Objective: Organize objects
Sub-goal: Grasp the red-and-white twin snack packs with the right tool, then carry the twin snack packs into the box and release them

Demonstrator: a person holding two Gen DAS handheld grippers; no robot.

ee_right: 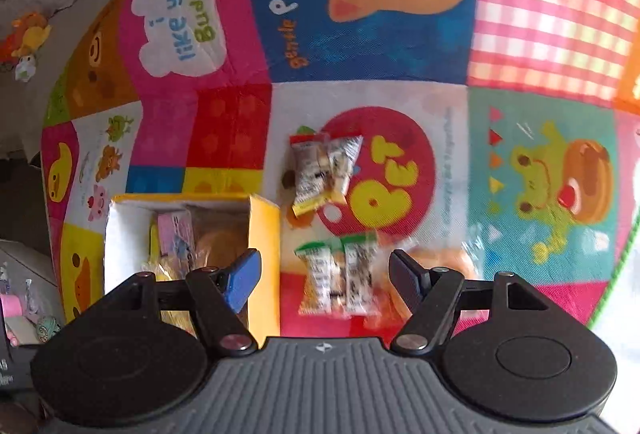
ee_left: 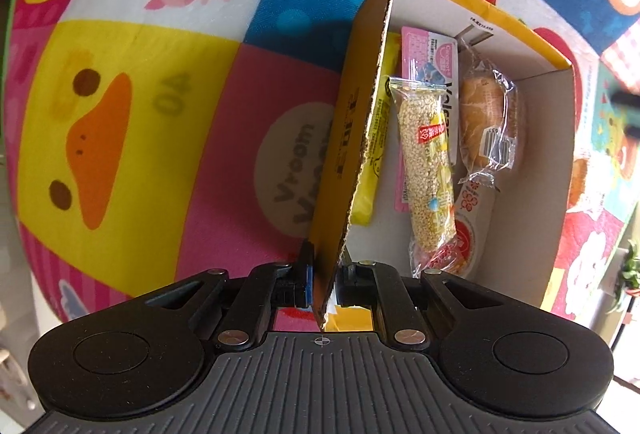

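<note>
left tongs [ee_left: 320,274] pinch the yellow box [ee_left: 356,138] wall (snacks inside); right tongs [ee_right: 324,274] gape above 2 packets [ee_right: 338,282].

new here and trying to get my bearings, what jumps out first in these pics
The loud cartoon patchwork mat fills both views. On it stands a yellow cardboard box already holding wrapped snacks, its near wall pinched by the left tool. Beside the box, the open right tool hangs over more snack packets lying on the mat.

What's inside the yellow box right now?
In the box: a sesame bar on a pink packet, a wrapped bun, a yellow packet against the wall, and a red-and-white packet underneath. Anything beneath these is covered.
</note>
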